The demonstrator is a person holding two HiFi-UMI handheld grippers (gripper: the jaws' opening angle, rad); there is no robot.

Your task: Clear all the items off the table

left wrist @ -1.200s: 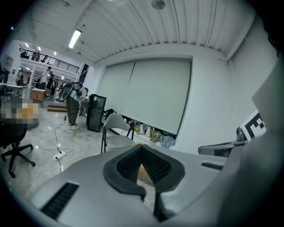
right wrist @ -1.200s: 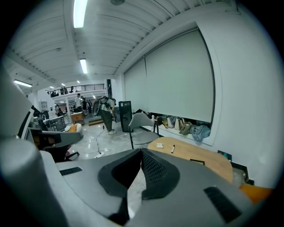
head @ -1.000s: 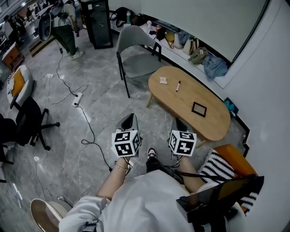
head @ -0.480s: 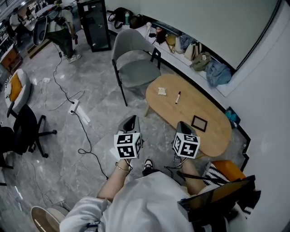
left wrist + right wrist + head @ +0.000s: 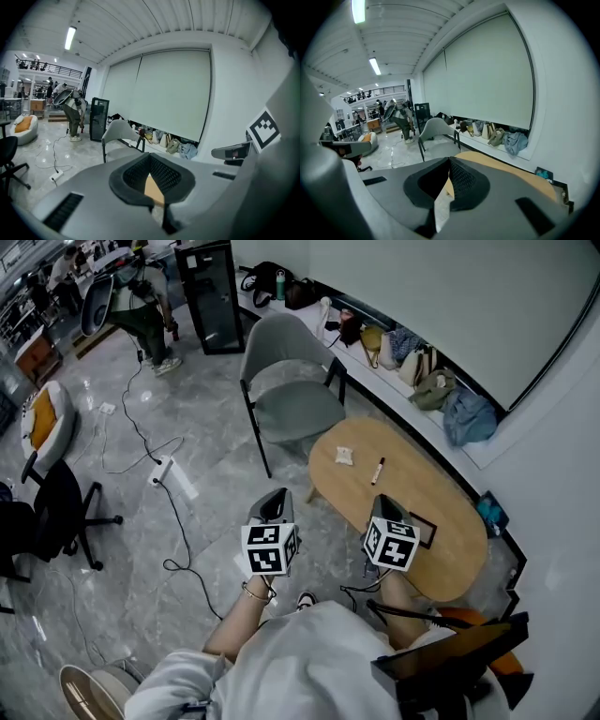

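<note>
With left tool (image 5: 274, 507) and right tool (image 5: 386, 510) both clenched on nothing near the counter (image 5: 450, 549), I should open one and set it square across the marker (image 5: 378, 470) lying there.

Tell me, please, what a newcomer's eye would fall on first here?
The left gripper and right gripper, both shut and empty, sit mid-frame in the head view. Just ahead stands an oval wooden table holding a pen, a pale wad and a dark frame.
</note>
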